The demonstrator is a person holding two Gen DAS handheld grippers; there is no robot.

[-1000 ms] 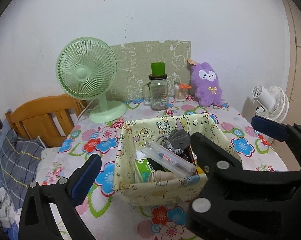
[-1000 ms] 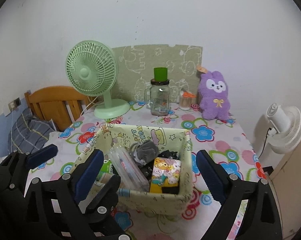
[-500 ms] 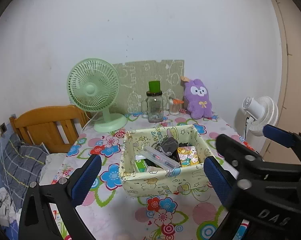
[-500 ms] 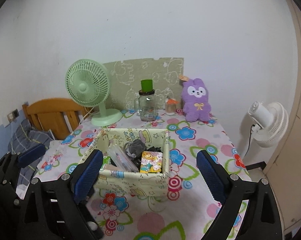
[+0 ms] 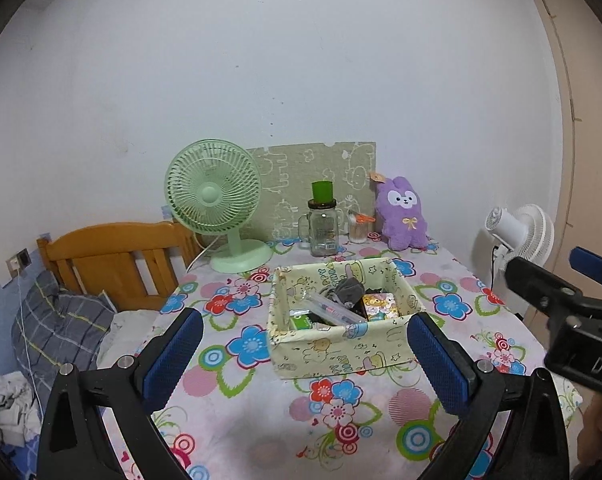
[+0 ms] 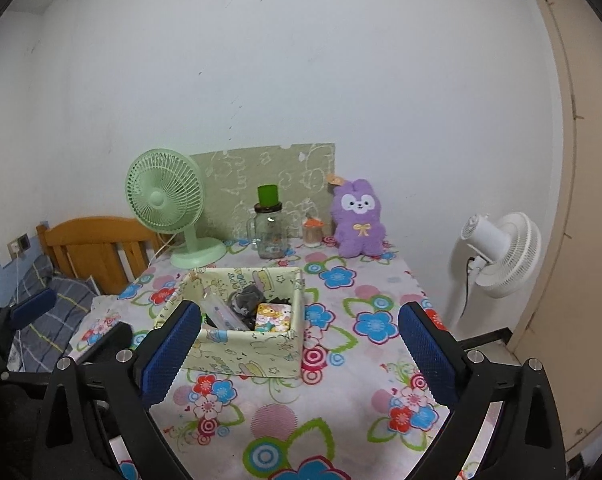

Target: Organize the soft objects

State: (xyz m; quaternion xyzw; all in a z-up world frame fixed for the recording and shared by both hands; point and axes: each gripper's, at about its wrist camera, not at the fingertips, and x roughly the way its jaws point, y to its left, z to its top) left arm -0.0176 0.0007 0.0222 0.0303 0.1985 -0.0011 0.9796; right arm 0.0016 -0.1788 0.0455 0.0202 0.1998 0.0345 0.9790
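A pale yellow fabric box (image 5: 341, 356) (image 6: 245, 352) sits mid-table on the flowered cloth. Inside lie a grey soft item (image 5: 349, 288) (image 6: 249, 298), pens and small packets. A purple plush rabbit (image 5: 403, 216) (image 6: 357, 220) stands upright at the back against the wall. My left gripper (image 5: 302, 322) is open and empty, held back from the box on the near side. My right gripper (image 6: 299, 310) is also back from the box, jaws opening wide, nothing between them. Each gripper shows at the edge of the other's view.
At the table's back stand a green desk fan (image 5: 213, 196), a glass jar with a green lid (image 5: 322, 224) and a small toothpick jar (image 5: 359, 230). A white floor fan (image 6: 501, 256) stands right of the table, a wooden headboard (image 5: 113, 256) and pillow (image 5: 57, 328) left.
Both grippers have drawn back from the box and risen; the box now looks smaller and farther away. Nothing was taken out.
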